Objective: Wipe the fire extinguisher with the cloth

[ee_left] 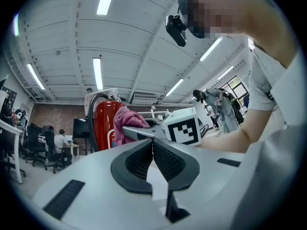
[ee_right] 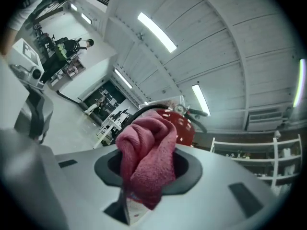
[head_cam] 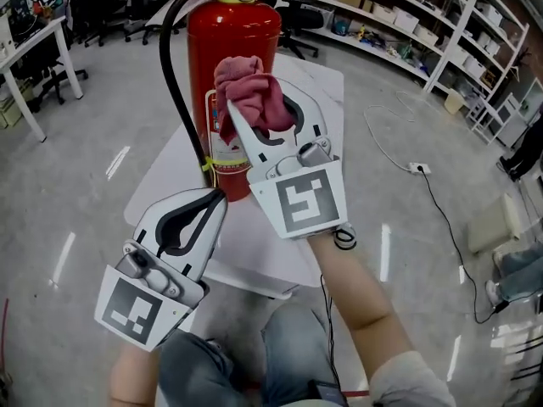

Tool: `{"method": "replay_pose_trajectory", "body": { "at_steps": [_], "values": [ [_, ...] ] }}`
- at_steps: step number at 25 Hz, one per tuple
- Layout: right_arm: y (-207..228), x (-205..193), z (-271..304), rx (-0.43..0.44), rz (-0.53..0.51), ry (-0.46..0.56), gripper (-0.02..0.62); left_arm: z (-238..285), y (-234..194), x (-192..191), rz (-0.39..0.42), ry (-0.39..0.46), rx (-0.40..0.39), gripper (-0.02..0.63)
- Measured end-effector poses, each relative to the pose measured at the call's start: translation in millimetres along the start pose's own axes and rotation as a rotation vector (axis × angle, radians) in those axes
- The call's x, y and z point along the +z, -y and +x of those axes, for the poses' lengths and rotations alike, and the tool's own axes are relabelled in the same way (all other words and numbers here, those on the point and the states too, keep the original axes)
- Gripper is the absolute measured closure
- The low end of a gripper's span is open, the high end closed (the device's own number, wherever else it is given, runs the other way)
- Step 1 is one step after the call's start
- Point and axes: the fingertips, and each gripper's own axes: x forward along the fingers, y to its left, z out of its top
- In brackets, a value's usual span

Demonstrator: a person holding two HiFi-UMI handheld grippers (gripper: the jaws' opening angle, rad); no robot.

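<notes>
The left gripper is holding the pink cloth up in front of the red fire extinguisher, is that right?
No: the right gripper holds the pink cloth, bunched between its jaws in the right gripper view. The left gripper is shut and empty. The cloth is indeed in front of the red fire extinguisher.

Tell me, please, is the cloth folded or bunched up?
Bunched: the pink cloth bulges in crumpled folds between the tongs of the right gripper.

Lab workshop: stocked shelves [head_cam: 407, 22], desks [head_cam: 34, 44]
</notes>
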Motion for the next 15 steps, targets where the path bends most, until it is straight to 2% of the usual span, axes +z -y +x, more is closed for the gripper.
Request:
{"method": "replay_pose_trajectory", "body": {
  "at_steps": [11, 15],
  "values": [
    [-100.2, -132.0, -45.0, 0.134, 0.024, -0.282, 0.446, -8.1, -2.0, -8.2, -0.016, -0.01, 0.039, 0.592],
    [-111.3, -146.5, -49.2, 0.173, 0.025, -0.343, 0.446, -7.6, 3.0, -10.4, -0.014, -0.016, 0.031, 0.592]
  ]
}}
